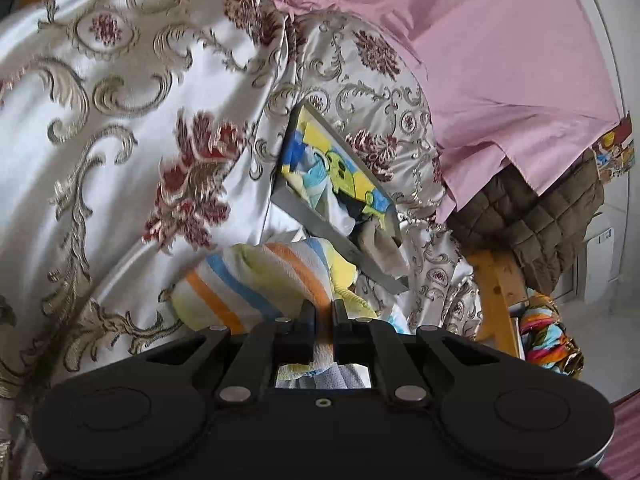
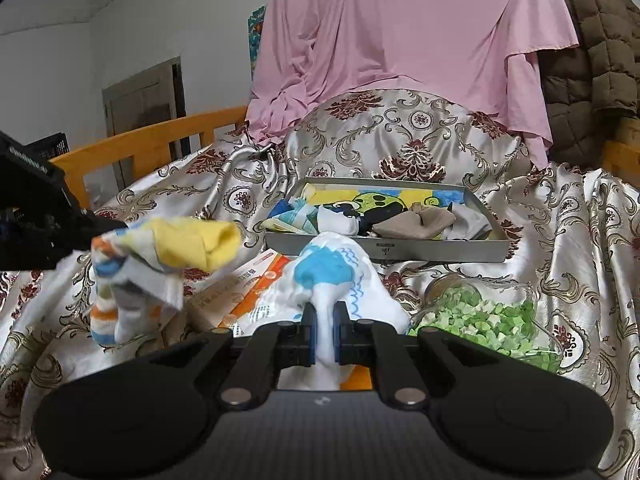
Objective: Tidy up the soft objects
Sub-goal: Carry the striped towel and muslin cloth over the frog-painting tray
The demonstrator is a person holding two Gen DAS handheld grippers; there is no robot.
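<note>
Left claw (image 1: 324,312) tight on striped sock (image 1: 256,280)

Your left claw (image 2: 86,220) is cut off by the left edge of the right wrist view; its fingertips are buried in the striped sock (image 2: 132,276). The white sock (image 2: 332,276) hides most of the orange box (image 2: 256,284), whose print is too small for you to read. The tray (image 2: 384,250) floor is largely covered by small garments. The jar of green bits (image 2: 480,316) is partly behind your right claw (image 2: 325,334).
</note>
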